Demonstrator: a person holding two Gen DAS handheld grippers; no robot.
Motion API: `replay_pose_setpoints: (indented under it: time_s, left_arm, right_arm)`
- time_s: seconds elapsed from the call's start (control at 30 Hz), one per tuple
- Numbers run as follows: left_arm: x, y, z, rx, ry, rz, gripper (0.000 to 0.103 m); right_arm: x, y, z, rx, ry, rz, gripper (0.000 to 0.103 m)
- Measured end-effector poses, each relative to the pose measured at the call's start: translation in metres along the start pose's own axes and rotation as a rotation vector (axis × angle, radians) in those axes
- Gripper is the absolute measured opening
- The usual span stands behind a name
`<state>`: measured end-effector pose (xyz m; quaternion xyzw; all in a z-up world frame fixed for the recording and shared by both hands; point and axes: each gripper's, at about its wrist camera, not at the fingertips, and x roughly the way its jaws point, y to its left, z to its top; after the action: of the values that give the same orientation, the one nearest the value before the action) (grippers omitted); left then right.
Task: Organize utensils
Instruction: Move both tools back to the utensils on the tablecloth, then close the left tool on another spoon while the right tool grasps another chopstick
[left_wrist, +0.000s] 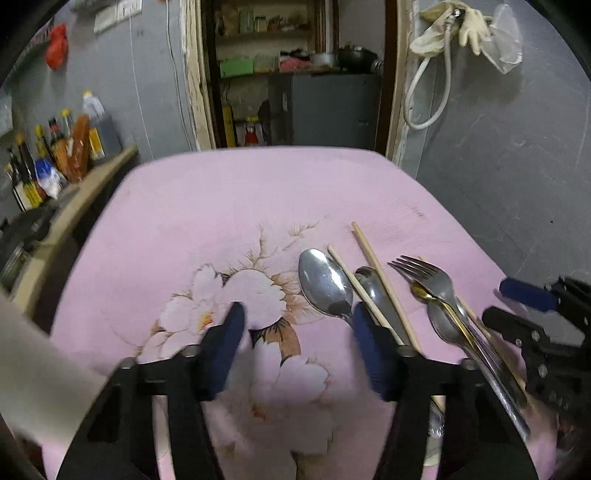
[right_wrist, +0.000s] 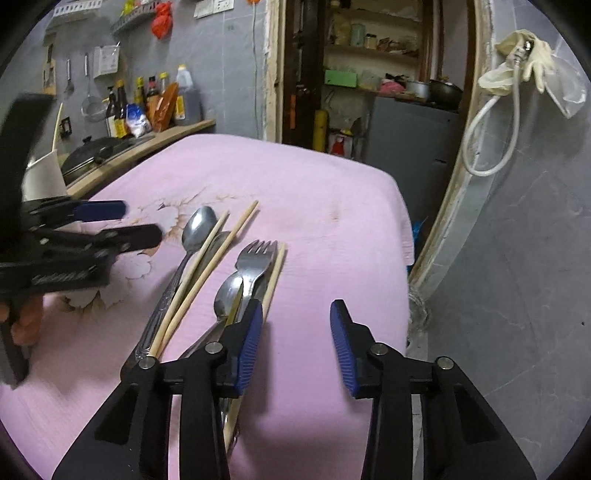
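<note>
Hovering over the pink-clothed bench (right_wrist: 332, 229), my right tool (right_wrist: 295, 343) and left tool (left_wrist: 299, 350) both stand part open with nothing between the pads. Just beside my right tool lie a fork (right_wrist: 258, 258), spoons and light chopsticks (right_wrist: 207, 273), overlapping. Steel handles look slick and stiff; I'd pinch mid-shaft, one piece at a time.

Left wrist: I look steeply down, close over the pink cloth (left_wrist: 221, 206).
Right wrist: same tilt, further right.
Shared: utensil pile (left_wrist: 436, 295).
</note>
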<state>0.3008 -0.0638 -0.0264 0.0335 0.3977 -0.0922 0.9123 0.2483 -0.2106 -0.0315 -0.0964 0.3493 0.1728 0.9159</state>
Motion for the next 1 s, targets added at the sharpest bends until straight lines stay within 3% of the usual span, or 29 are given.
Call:
replay_pose_setpoints:
  time_s: [0.13, 0.6, 0.73, 0.8, 0.87, 1.0]
  left_arm:
    - [0.015, 0.012, 0.007, -0.051, 0.033, -0.027, 0.04]
    - [0.044, 0.035, 0.028, -0.139, 0.076, -0.159, 0.04]
    - [0.048, 0.042, 0.034, -0.155, 0.074, -0.181, 0.039]
    - [0.048, 0.041, 0.034, -0.158, 0.073, -0.189, 0.031]
    - [0.052, 0.042, 0.035, -0.161, 0.087, -0.215, 0.014]
    - [0.054, 0.048, 0.036, -0.188, 0.081, -0.246, 0.007]
  right_arm:
    - [0.004, 0.006, 0.002, -0.023, 0.015, 0.005, 0.025]
    - [0.025, 0.008, 0.012, -0.042, 0.087, -0.013, 0.024]
    - [0.029, 0.004, 0.015, -0.023, 0.093, -0.004, 0.011]
    - [0.029, 0.001, 0.016, -0.012, 0.086, -0.011, 0.006]
    - [0.029, -0.002, 0.016, -0.001, 0.078, -0.022, 0.005]
    - [0.03, -0.011, 0.018, 0.028, 0.071, -0.037, 0.004]
